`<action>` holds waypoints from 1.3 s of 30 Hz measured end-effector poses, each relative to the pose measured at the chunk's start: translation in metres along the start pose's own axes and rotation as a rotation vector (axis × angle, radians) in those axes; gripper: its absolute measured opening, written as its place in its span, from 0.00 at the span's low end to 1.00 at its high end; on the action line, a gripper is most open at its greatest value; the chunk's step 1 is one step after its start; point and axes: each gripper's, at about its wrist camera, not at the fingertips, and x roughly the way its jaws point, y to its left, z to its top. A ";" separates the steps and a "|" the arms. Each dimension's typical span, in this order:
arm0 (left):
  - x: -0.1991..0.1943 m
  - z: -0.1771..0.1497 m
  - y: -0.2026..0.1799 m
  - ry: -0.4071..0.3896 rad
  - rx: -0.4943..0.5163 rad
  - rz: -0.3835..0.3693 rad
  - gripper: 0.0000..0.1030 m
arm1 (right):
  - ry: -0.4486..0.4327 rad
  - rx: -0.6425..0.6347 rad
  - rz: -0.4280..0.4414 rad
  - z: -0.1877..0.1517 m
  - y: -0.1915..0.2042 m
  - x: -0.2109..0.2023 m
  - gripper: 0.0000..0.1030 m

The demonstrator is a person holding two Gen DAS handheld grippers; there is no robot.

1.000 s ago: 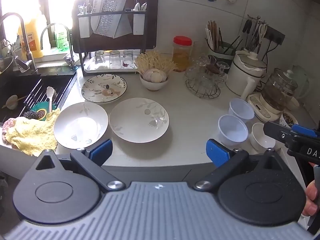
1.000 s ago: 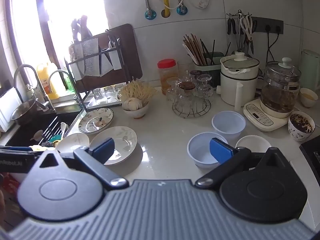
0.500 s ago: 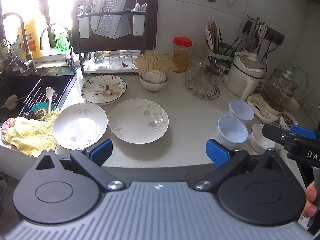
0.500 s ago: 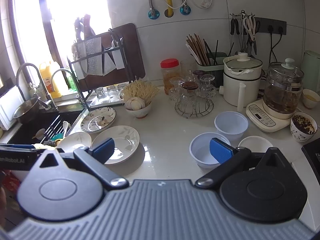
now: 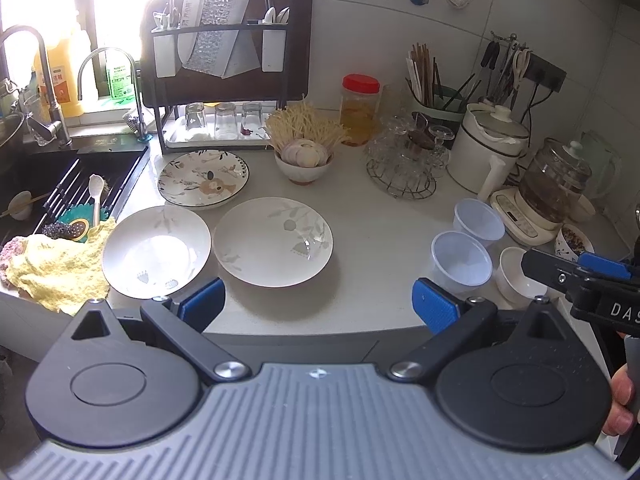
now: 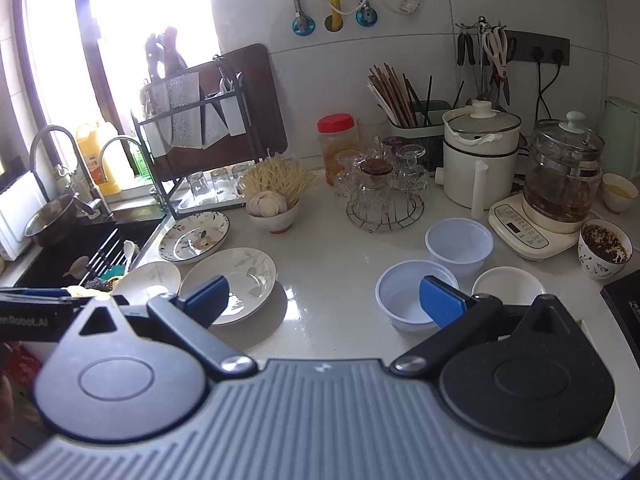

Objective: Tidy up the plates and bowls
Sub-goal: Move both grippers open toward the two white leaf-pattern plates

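Note:
Three plates lie on the white counter: a white plate (image 5: 156, 250) at the left by the sink, a leaf-patterned plate (image 5: 273, 242) in the middle, and a floral plate (image 5: 203, 179) behind them. Two clear plastic bowls (image 5: 462, 262) (image 5: 479, 222) and a white bowl (image 5: 520, 276) stand at the right. My left gripper (image 5: 318, 306) is open and empty, held off the counter's front edge before the middle plate. My right gripper (image 6: 326, 300) is open and empty, above the front edge between the plates (image 6: 232, 284) and the bowls (image 6: 412, 296).
A sink (image 5: 48, 184) with a yellow cloth (image 5: 56, 268) is at the left. A dish rack (image 5: 224, 80), a bowl of mushrooms (image 5: 304, 156), a jar, a glass stand (image 5: 404, 164), a white pot (image 5: 492, 148) and a kettle (image 5: 556, 184) line the back and right.
Both grippers have shifted slightly, the views rising a little. Nothing on the counter has moved and both stay open.

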 end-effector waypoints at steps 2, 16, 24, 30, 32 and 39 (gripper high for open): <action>0.000 0.000 0.000 -0.003 -0.005 -0.006 0.98 | 0.000 -0.004 0.002 0.000 0.000 -0.001 1.00; -0.001 -0.008 0.000 0.006 0.005 -0.002 0.98 | 0.002 0.010 0.003 -0.005 -0.003 -0.001 1.00; 0.000 -0.007 0.006 0.016 -0.004 0.011 0.98 | 0.001 0.017 0.020 -0.002 0.001 0.004 1.00; 0.000 -0.004 0.007 0.011 0.020 0.005 0.98 | 0.019 0.019 0.024 -0.005 0.003 0.006 1.00; 0.001 -0.004 0.007 0.016 0.023 -0.002 0.98 | 0.026 0.020 0.023 -0.006 0.004 0.006 1.00; 0.004 -0.004 0.008 0.016 0.017 -0.013 0.98 | 0.017 0.022 0.022 -0.007 0.004 0.004 1.00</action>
